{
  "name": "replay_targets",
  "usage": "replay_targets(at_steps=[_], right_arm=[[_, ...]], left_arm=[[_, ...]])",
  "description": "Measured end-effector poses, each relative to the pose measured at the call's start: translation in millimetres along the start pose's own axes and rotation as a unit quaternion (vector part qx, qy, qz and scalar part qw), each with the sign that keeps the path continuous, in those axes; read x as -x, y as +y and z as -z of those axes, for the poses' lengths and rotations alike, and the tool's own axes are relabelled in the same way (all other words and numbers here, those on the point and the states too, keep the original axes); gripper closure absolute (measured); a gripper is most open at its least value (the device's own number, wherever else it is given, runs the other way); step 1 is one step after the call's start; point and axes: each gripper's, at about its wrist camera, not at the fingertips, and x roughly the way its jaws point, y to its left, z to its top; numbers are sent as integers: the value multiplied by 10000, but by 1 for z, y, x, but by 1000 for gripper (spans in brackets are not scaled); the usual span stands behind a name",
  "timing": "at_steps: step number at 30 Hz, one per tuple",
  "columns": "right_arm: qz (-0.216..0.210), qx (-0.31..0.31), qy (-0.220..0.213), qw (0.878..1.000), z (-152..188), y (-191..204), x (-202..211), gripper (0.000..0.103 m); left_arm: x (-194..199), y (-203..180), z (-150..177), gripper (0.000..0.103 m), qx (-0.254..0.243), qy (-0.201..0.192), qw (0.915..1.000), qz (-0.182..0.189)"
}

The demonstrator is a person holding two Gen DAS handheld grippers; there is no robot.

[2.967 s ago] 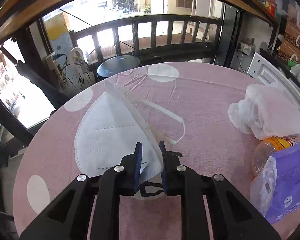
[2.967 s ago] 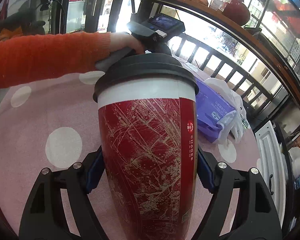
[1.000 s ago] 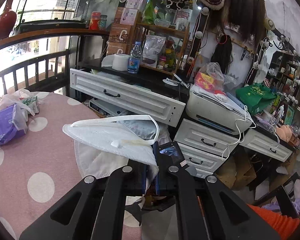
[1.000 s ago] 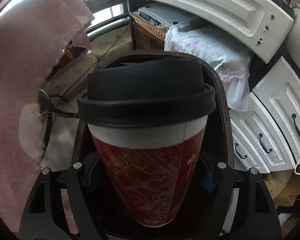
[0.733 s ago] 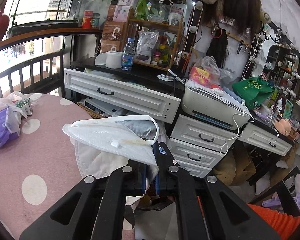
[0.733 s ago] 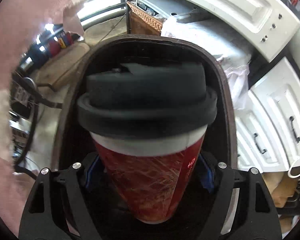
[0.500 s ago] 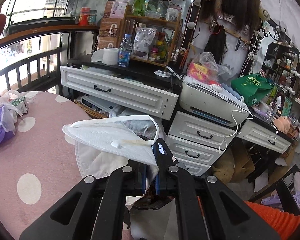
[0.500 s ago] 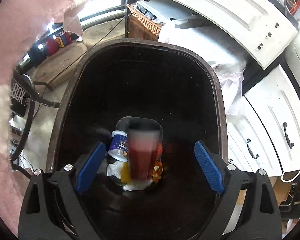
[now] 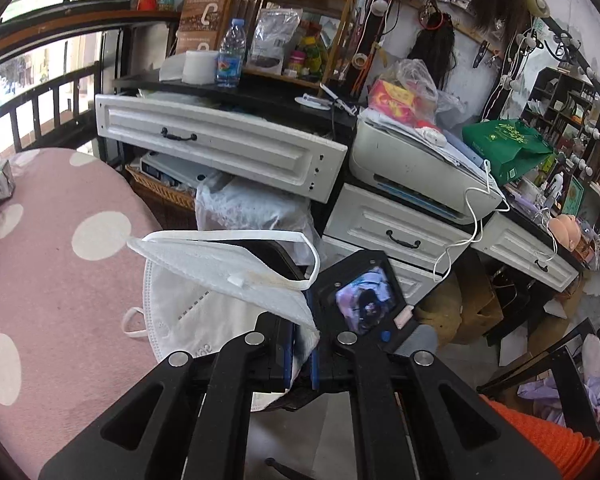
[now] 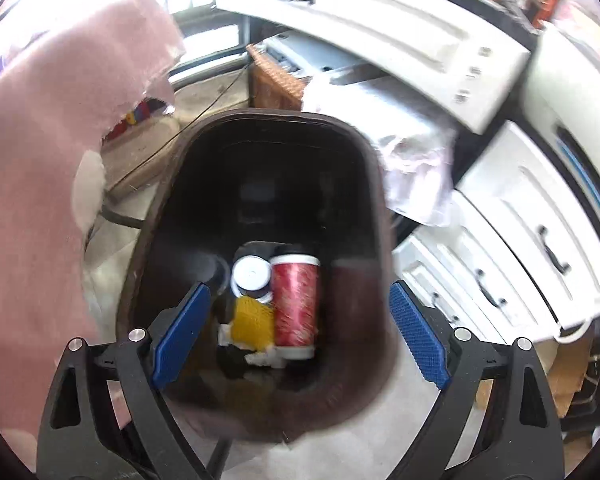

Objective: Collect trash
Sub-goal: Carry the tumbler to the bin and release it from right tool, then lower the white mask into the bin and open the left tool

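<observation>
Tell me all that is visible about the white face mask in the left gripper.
The white face mask is a folded, cup-style piece of soft fabric with stitched seams and thin white ear loops. It looks used, with a faint yellowish stain. The left gripper pinches its lower corner, shut, holding it in the air over the edge of the pink dotted table.

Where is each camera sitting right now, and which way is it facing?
Left wrist: on the left gripper, facing across the table edge toward the drawers; its shut fingers pinch a mask; an orange sleeve shows.
Right wrist: on the right gripper, looking down into the bin, where the cup lies; its fingers are open.
Shared: drawers, pink tablecloth; the left view also shows the right gripper's back.
</observation>
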Motion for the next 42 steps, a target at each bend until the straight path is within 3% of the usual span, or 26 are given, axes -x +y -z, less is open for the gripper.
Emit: replay_targets(at_steps=[8, 16, 22, 29, 30, 32, 33, 34, 42], right_arm=[[408, -113, -394, 9983, 46, -35, 51, 13], [304, -510, -455, 9972, 75, -61, 76, 13], [300, -659, -480, 9962, 92, -69, 85, 13], [362, -678, -488, 9959, 103, -70, 88, 13], [359, -696, -485, 9958, 104, -71, 88, 13], [353, -713, -471, 9957, 105, -72, 88, 13], [353, -716, -462, 9957, 105, -72, 88, 13], [353, -720, -459, 9957, 105, -72, 88, 13], [318, -754, -476, 9955, 106, -71, 89, 13]], left_arm=[[-72, -17, 9, 96, -25, 702, 9975, -38], [-150, -21, 31, 96, -240, 1409, 9885, -499], [-185, -14, 43, 96, -364, 1797, 9796, -817], [-202, -11, 43, 96, -408, 1919, 9770, -840], [-203, -11, 43, 93, -428, 1926, 9764, -883], [-204, -13, 42, 76, -429, 1907, 9761, -952], [-202, -12, 42, 56, -416, 1863, 9767, -977], [-201, -13, 41, 45, -414, 1775, 9782, -991], [-194, -21, 34, 42, -513, 1573, 9816, -956]])
